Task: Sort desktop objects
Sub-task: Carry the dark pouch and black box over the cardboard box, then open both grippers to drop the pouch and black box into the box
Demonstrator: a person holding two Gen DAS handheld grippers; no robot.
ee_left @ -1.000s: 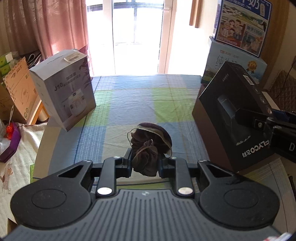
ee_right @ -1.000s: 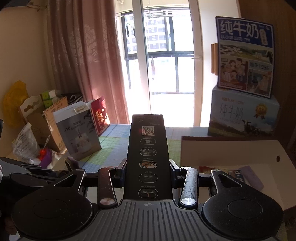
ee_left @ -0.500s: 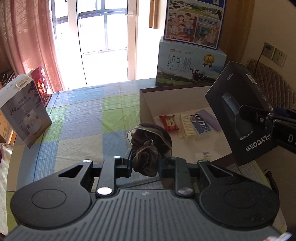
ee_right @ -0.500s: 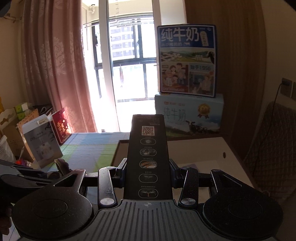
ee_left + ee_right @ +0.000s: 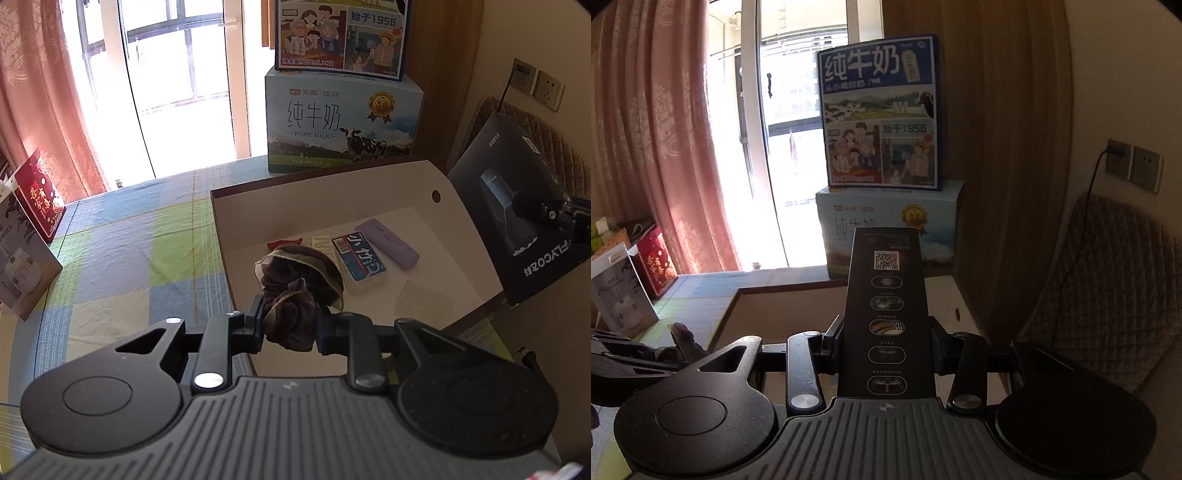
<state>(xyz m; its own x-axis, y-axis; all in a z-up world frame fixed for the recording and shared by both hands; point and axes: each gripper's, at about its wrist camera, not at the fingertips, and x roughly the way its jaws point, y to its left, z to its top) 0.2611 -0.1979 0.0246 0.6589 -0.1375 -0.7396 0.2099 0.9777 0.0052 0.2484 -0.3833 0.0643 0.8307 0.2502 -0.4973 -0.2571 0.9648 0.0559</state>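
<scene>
My left gripper (image 5: pixel 290 326) is shut on a dark brown fabric hair scrunchie (image 5: pixel 295 284), held above the near left part of a large open white box (image 5: pixel 369 184). Inside the box lie a lilac case (image 5: pixel 388 245), a blue and white pack (image 5: pixel 358 260), a white strip pack (image 5: pixel 320 243) and a red packet (image 5: pixel 284 242). My right gripper (image 5: pixel 886 339) is shut on a tall black FLYCO box (image 5: pixel 886 314), held upright in the air; the same black box (image 5: pixel 517 221) shows at the right of the left wrist view.
Two milk cartons (image 5: pixel 340 122) are stacked behind the white box. A white appliance box (image 5: pixel 22 266) and a red gift bag (image 5: pixel 38 201) stand at the table's left on the checked cloth (image 5: pixel 129 258). A quilted chair back (image 5: pixel 1108 302) and wall sockets (image 5: pixel 1134 166) are on the right.
Both grippers have swung to the right with their loads. The scrunchie has gone from over the checked cloth to over the white box; the black box now faces the wall and the chair.
</scene>
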